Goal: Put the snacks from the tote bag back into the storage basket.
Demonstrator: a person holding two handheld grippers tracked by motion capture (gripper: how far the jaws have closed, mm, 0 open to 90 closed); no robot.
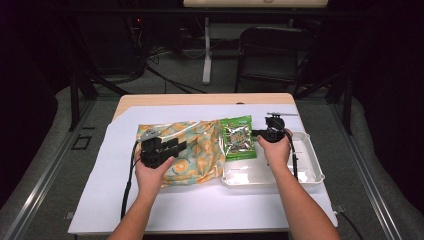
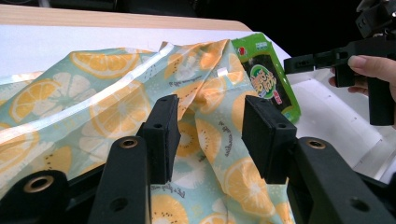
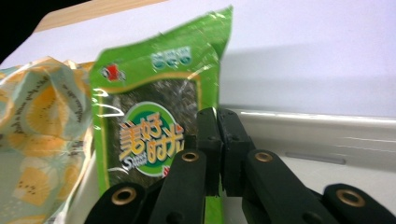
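Observation:
A cloth bag [image 1: 195, 150] printed with orange slices lies on the white sheet, its mouth facing right. A green snack packet [image 1: 238, 137] stands tilted between the bag and a white tray [image 1: 310, 165]. My right gripper [image 3: 217, 116] is shut on the packet's [image 3: 154, 116] right edge, over the tray's left end. My left gripper [image 2: 210, 135] is open just above the bag [image 2: 93, 102], jaws wide apart with the printed cloth beneath them. In the left gripper view the packet [image 2: 268, 79] rests at the bag's mouth, with the right gripper [image 2: 292, 63] beside it.
The shallow white tray [image 3: 317, 126] sits at the table's right side. A white sheet [image 1: 200, 210] covers most of the wooden table [image 1: 200, 99]. Beyond the far edge stand a dark chair [image 1: 270, 50] and a desk leg [image 1: 206, 50].

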